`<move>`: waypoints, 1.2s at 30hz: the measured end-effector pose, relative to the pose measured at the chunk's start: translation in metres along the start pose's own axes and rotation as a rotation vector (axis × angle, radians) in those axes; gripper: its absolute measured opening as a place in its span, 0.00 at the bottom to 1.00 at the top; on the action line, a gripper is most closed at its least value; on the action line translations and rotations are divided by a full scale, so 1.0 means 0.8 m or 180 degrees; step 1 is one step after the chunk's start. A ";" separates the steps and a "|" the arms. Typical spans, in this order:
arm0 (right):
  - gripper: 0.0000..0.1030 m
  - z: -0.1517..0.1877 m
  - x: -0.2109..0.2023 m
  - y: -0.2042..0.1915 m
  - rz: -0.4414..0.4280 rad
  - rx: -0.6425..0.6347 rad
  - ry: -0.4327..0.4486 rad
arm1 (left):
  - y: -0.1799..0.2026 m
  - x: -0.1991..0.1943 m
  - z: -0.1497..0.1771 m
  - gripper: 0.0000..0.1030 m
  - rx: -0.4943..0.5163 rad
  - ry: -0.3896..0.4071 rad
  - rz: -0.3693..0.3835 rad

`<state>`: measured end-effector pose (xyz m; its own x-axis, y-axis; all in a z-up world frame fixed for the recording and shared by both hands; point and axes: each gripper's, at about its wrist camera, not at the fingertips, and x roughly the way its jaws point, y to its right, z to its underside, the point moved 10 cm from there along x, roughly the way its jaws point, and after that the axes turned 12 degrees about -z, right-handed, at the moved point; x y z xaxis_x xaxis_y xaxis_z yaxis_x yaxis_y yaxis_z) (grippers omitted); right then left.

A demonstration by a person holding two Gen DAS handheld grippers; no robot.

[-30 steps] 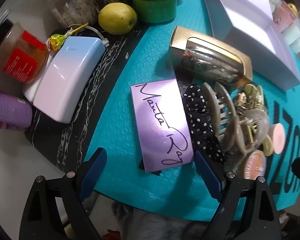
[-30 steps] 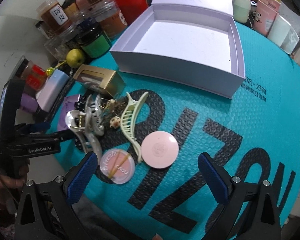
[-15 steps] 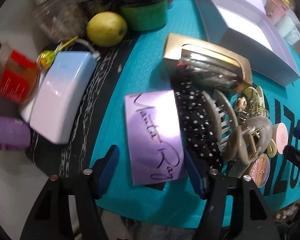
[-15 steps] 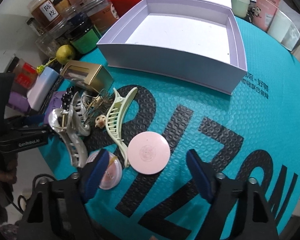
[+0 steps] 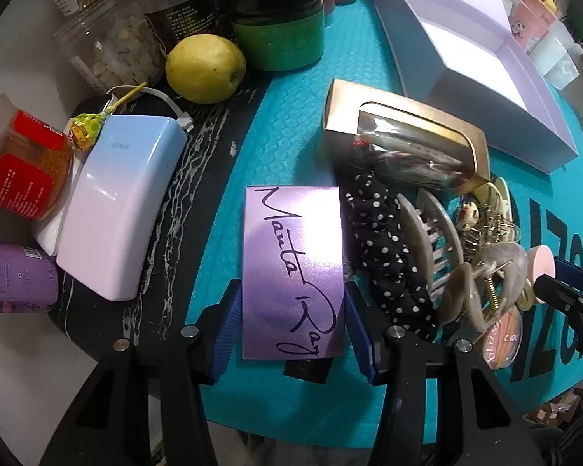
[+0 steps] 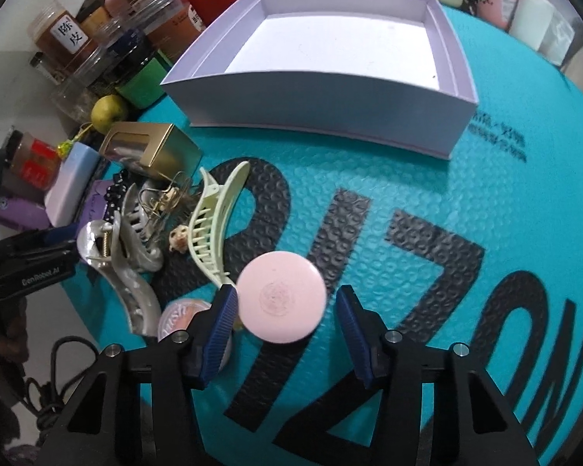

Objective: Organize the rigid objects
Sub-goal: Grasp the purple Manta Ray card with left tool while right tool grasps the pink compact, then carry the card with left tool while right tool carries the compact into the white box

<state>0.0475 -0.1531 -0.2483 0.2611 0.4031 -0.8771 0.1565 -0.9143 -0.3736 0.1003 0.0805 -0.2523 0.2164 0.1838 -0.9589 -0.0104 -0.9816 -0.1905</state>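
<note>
Surface: a teal bubble-textured mat (image 6: 466,209) with large black lettering, laid over a white counter with a dark marbled strip along its left edge. Jars, a lemon (image 5: 205,68) and a pale blue power bank (image 5: 120,209) stand off the mat, apparently not part of the sorting.

Receptacle: an open white box (image 6: 452,52), lid tipped back, empty, at the far side of the mat. Judged the destination, since nothing else on the mat offers room.

Item 1: a flat lilac card case (image 5: 293,272) with black handwriting, lying flat at the near left of the pile. The left gripper (image 5: 289,322) straddles its near end. Its jaws have just been closing and now sit at the long edges, which suits a thin flat piece; firm contact cannot be confirmed.

Item 2: a round pink compact (image 6: 281,297), at the near edge of the heap. The right gripper (image 6: 283,330) brackets it. The jaws have just been closing: the left pad is at the rim, the right still apart, so it is not yet held.

Remaining stock, heaped between the two: a gold window box (image 5: 404,143), a polka-dot scrunchie (image 5: 381,244), pearly claw clips (image 5: 443,256), a pale green clip (image 6: 213,225), a peach compact (image 6: 182,316) and loose wire pins. The outermost pieces are taken first, likely to avoid snagging the tangle.
</note>
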 end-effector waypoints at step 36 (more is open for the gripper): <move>0.50 0.010 -0.029 -0.014 0.0081 -0.0111 0.0139 | 0.018 -0.067 0.026 0.48 0.0217 0.0295 -0.0079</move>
<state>0.0316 -0.1526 -0.2260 0.3066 0.3819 -0.8719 0.1823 -0.9226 -0.3399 0.0680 0.0580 -0.2083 0.3066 0.1994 -0.9307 -0.0695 -0.9705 -0.2308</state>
